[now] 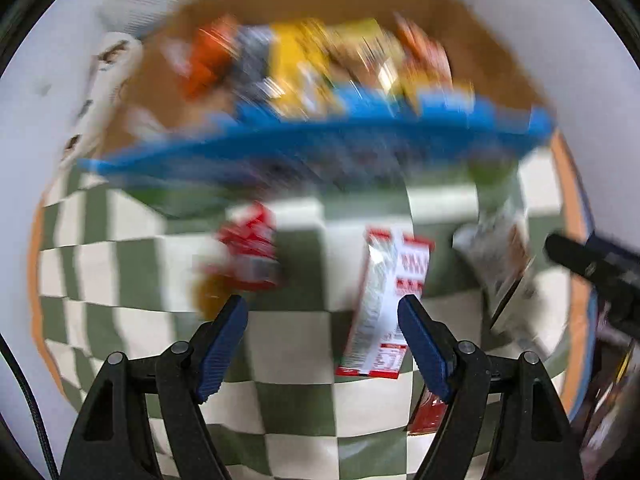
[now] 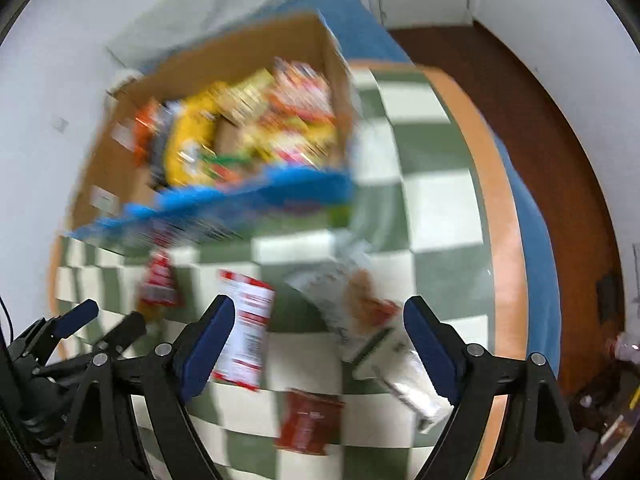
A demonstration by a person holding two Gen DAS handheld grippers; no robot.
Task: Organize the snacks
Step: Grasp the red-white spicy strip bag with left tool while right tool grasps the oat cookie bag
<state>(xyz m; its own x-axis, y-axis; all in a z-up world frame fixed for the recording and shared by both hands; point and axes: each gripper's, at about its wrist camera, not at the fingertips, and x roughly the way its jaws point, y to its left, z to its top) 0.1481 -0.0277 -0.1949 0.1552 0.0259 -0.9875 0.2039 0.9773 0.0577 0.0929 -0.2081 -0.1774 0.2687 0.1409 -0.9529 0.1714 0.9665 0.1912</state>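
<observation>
Both views are motion-blurred. A cardboard box [image 1: 320,8] with a blue front edge, full of snack packets, stands at the far side of a green-and-white checked cloth [image 1: 296,360]. My left gripper [image 1: 322,320] is open above the cloth; a white-and-red packet [image 1: 384,304] lies just inside its right finger. A red packet [image 1: 248,252] lies further off. My right gripper [image 2: 320,320] is open over a silver-and-brown packet [image 2: 360,308], with the white-and-red packet [image 2: 246,336] by its left finger and another red packet [image 2: 310,420] nearer. The left gripper [image 2: 108,320] shows at lower left.
The cloth covers a round table with a wooden rim [image 2: 496,240]. Brown floor [image 2: 540,140] lies beyond it on the right, with bottles [image 2: 624,346] at the edge. White walls stand behind the box [image 2: 240,80]. A silver packet [image 1: 496,256] lies near the right rim.
</observation>
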